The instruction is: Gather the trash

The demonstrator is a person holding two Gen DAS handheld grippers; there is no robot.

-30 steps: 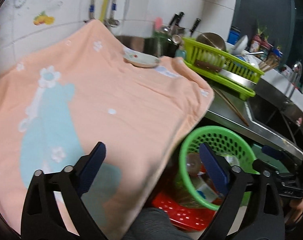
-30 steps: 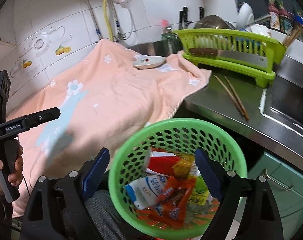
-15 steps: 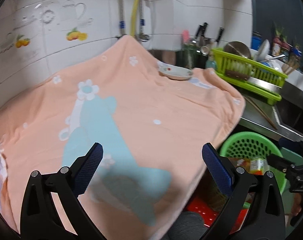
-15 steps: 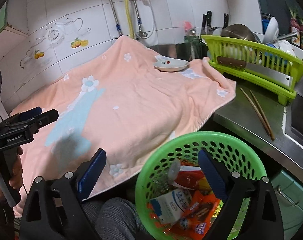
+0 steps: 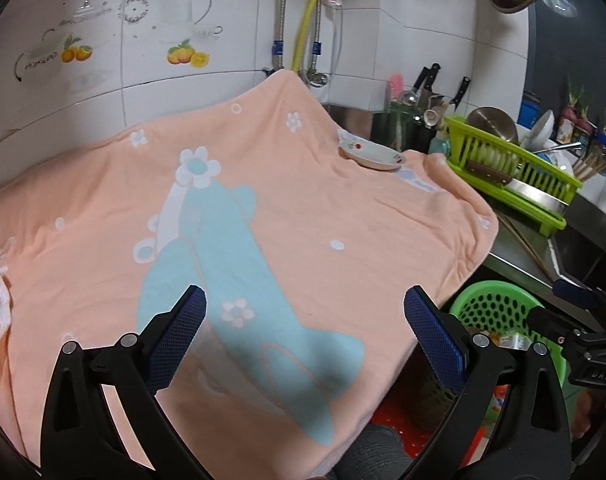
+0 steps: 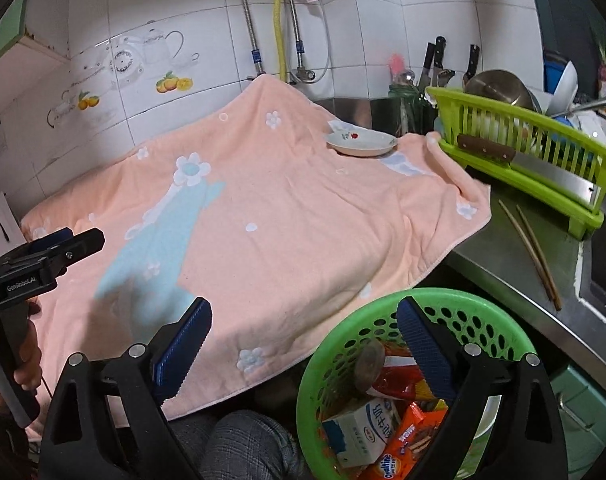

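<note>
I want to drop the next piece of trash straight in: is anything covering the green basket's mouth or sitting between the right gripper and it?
Nothing visible blocks it. The green basket sits open-topped directly under the open right gripper, holding wrappers and a milk carton. The peach towel ends left of its rim, not over it.

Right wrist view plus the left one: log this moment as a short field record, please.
setting: kitchen counter under a peach towel
trash container: green basket at the counter's front edge
contents: milk carton, orange wrappers
on towel: empty saucer, far side
left gripper: jaws open, empty, over towel
right gripper: jaws open, empty, above basket
nearby: chopsticks, dish rack
</note>
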